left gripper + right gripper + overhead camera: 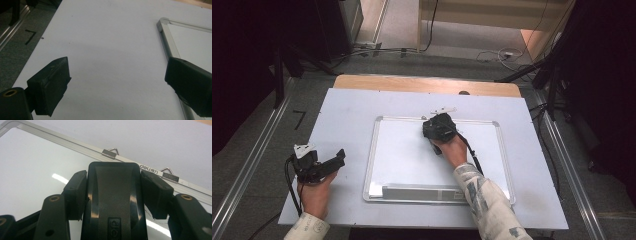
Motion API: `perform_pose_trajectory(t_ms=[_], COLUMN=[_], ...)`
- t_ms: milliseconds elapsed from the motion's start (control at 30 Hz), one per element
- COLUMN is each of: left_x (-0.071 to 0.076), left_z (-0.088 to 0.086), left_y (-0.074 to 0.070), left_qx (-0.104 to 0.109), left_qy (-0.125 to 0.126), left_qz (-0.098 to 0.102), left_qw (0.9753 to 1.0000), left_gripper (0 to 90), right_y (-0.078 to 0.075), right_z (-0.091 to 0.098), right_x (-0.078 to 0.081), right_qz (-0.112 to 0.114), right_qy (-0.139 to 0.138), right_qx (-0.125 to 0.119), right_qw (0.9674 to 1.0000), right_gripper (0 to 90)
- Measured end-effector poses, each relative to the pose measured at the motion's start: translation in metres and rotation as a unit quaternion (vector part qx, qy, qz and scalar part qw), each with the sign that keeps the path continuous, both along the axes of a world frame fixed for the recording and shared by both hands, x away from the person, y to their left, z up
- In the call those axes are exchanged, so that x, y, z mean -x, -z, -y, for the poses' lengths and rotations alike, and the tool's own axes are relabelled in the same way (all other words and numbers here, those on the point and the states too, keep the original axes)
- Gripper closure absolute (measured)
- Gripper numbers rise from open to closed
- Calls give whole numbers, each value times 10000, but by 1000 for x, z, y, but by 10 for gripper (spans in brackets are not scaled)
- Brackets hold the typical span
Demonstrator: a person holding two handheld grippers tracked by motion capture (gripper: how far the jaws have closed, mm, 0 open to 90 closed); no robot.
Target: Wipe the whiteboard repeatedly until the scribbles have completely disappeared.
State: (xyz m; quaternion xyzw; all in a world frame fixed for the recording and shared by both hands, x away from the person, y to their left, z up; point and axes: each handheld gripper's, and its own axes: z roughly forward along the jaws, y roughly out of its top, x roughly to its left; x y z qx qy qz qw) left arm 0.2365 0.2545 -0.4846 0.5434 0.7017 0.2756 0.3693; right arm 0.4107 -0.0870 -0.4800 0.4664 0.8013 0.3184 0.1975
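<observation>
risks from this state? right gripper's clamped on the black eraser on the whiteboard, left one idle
1. The right gripper holds the eraser near the whiteboard's far edge; a forward stroke could catch the frame's hanger clips.
2. The left gripper is open beside the board, not bracing it, so the board may slide when rubbed.
3. The jaws grip smooth, glossy sides; the eraser may twist under pressure.

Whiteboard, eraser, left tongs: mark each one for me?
whiteboard [382, 150], high view, bare white surface left of centre.
eraser [113, 192], right gripper view, top of its black body, clamped between the right jaws.
left tongs [337, 159], high view, between its open jaw tips, over the table left of the board.
</observation>
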Motion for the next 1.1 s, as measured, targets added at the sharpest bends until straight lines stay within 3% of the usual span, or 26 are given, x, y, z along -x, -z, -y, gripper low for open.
perform_pose_trajectory(t_ms=[533,733,1100], left_x=[0,0,0], left_z=[1,0,1], left_y=[0,0,0], left_qx=[-3,5,-26], left_qy=[18,7,21], left_qz=[8,9,-10], left_qw=[10000,10000,10000], left_gripper=[63,63,63], right_y=[1,0,-1], right_z=[-30,-24,8], right_x=[12,9,2], right_qz=[40,13,-18], right_qy=[-389,-324,2], right_qx=[52,83,79], right_qw=[9992,9994,10000], right_gripper=[393,393,393])
